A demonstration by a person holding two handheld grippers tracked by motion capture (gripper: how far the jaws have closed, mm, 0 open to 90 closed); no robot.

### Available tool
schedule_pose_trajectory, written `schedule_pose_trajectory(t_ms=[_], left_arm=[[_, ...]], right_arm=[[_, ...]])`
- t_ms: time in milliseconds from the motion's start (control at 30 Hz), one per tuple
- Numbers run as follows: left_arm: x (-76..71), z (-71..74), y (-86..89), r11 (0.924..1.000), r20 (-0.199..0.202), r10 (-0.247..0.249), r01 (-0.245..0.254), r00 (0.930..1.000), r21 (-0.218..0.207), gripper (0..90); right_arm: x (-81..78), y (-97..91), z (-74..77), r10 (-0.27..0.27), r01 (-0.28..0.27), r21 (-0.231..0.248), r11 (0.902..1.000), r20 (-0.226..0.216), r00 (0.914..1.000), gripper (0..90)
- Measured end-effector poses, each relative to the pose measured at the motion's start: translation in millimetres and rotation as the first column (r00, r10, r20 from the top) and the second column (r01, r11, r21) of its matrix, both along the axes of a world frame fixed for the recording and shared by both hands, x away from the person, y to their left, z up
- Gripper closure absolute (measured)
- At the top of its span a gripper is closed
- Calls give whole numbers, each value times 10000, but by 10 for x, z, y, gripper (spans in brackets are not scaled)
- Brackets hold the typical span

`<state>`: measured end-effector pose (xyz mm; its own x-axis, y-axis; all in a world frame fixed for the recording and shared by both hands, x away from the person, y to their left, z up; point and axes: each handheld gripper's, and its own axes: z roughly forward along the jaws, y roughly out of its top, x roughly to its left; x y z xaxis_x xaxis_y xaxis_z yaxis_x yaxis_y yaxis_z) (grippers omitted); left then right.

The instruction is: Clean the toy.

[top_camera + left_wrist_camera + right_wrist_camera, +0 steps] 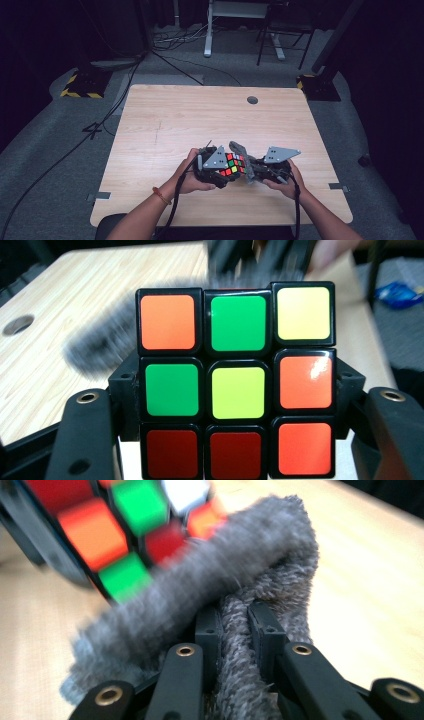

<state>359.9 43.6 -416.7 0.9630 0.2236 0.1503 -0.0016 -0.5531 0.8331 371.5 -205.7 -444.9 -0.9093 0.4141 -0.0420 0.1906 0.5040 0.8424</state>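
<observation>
A scrambled colour cube [233,164] is held above the near middle of the wooden table [165,120]. My left gripper [220,170] is shut on it. In the left gripper view the cube [237,385] sits between the two black jaws, showing orange, green, yellow and red tiles. My right gripper [252,172] is shut on a grey fuzzy cloth [241,152]. In the right gripper view the cloth [235,610] is pinched between the jaws and its bunched end presses against the cube [120,535].
A round cable hole [252,100] is in the table's far edge. Desk legs and a chair [280,30] stand on the floor beyond, and cables [100,120] trail at the left. A yellow-black marked block [82,85] lies at the far left.
</observation>
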Motion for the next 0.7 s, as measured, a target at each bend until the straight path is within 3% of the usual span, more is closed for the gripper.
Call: schedule_pose_trajectory(t_ms=[67,167,367,500,633,700], left_arm=[[-11,-12,-20,9994,220,-16,8,9998,359,331],[18,-43,0,9987,57,-104,101,9999,500,329],[31,-111,-20,9962,89,284,-290,9996,824,328],[19,-150,-102,9940,79,307,-313,9995,1051,329],[5,-116,-103,9969,116,448,-455,9989,637,332],[15,-77,-85,9974,235,542,-552,9983,459,333]], right_arm=[[-29,43,-17,534,-532,179,9984,-82,9985,779],[-62,63,-1,630,-630,91,9980,30,9980,779],[-74,-16,107,418,-428,598,9973,180,9990,777],[-60,-44,121,5,-23,642,9979,285,9996,776],[-68,-4,104,-197,190,143,9997,547,9983,778],[-69,29,77,-62,67,-143,9999,393,9992,778]])
